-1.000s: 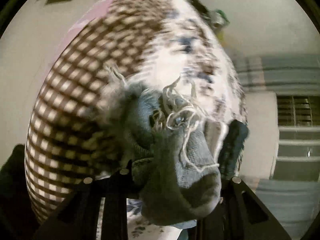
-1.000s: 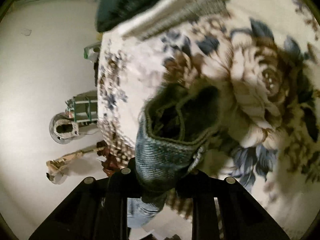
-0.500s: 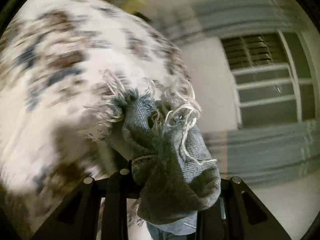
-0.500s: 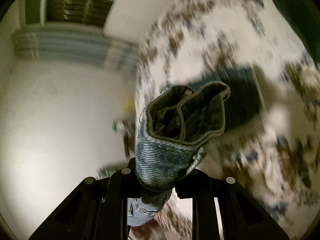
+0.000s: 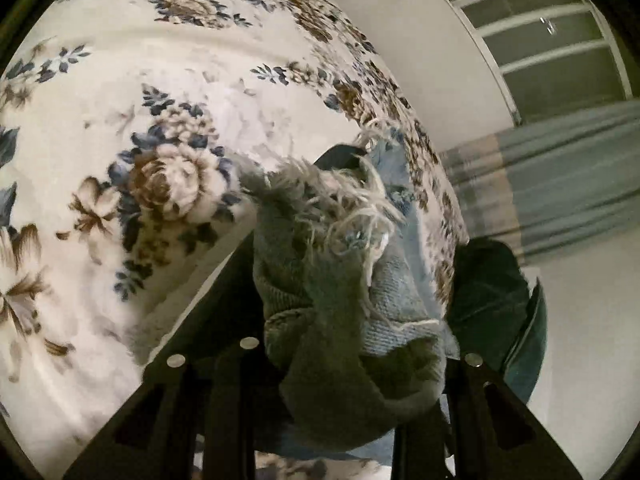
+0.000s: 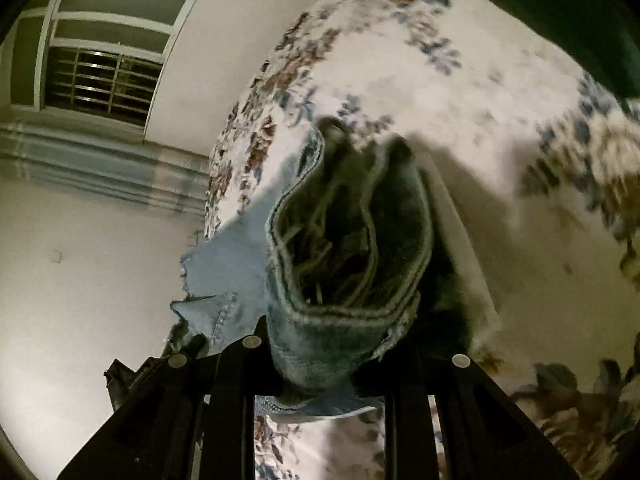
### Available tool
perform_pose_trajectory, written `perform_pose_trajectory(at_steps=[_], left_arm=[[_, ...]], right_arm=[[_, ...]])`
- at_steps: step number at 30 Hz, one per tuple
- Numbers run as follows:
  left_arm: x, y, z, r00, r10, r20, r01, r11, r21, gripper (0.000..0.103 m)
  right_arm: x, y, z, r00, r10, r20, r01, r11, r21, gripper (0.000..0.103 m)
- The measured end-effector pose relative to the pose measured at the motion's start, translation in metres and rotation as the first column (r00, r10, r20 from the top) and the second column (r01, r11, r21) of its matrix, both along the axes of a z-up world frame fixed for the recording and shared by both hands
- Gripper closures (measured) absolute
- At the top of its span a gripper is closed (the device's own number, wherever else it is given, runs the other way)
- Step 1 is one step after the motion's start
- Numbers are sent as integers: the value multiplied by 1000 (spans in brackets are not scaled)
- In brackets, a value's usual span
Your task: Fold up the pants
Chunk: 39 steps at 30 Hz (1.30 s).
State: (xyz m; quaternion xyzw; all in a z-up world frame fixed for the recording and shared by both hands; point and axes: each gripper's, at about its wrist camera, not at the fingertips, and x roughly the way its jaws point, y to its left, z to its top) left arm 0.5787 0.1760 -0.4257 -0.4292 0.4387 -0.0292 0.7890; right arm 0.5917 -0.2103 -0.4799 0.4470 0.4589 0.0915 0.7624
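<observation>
You pinched pants in both grippers. Left gripper squeezed frayed hem, right gripper squeezed stitched edge. Pants hung over flowery blanket, likely so you could lay them flat for folding.
</observation>
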Motion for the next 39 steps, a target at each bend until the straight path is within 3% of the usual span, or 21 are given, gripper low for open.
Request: perform_pose_trajectory(at_steps=[5, 7, 11, 12, 14, 16, 18, 20, 22, 23, 25, 29, 34, 39], left_arm=[[-9, 0, 8, 998, -54, -33, 55, 998, 27, 74], [-11, 1, 13, 996, -70, -54, 73, 996, 43, 73], [-20, -7, 28, 990, -106, -98, 121, 980, 160, 65], [-23, -10, 33, 988, -106, -115, 129, 967, 218, 60], [-29, -16, 46, 985, -107, -134, 147, 930, 338, 29], [-38, -21, 64, 985, -112, -129, 157, 893, 423, 24], [-48, -28, 81, 985, -123, -122, 168, 847, 504, 21], [-59, -36, 100, 984, -135, -119, 180, 801, 571, 12], [-71, -44, 119, 982, -150, -111, 186, 756, 627, 12], [-79, -50, 130, 981, -158, -114, 194, 732, 653, 11], [-90, -57, 147, 979, -172, -112, 201, 700, 685, 11], [-119, -68, 185, 978, -191, -85, 193, 667, 719, 11], [-173, -85, 241, 977, -214, -25, 159, 639, 753, 11], [-239, -101, 295, 970, -239, 41, 124, 636, 762, 11]], right_arm=[[5, 7, 3, 999, 29, -30, -30, 999, -34, 75], [5, 10, 6, 998, 50, -40, -54, 992, -112, 69], [-3, 12, 17, 994, 81, -77, -96, 968, -234, 64], [-6, 13, 21, 993, 82, -84, -102, 961, -259, 64], [-14, 16, 35, 991, 87, -100, -116, 938, -327, 62], [-27, 20, 53, 990, 95, -100, -128, 907, -402, 58], [-40, 32, 78, 989, 107, -103, -145, 845, -516, 50], [-53, 41, 96, 989, 116, -97, -151, 798, -584, 24], [-66, 50, 118, 989, 122, -88, -150, 743, -653, 5], [-75, 55, 130, 989, 127, -74, -144, 717, -682, 1], [-91, 61, 152, 991, 124, -49, -120, 670, -733, 1], [-130, 64, 202, 994, 108, 4, -63, 612, -788, 0], [-188, 62, 271, 990, 122, 70, -17, 598, -801, 0], [-260, 61, 336, 981, 140, 132, 23, 594, -804, 0]])
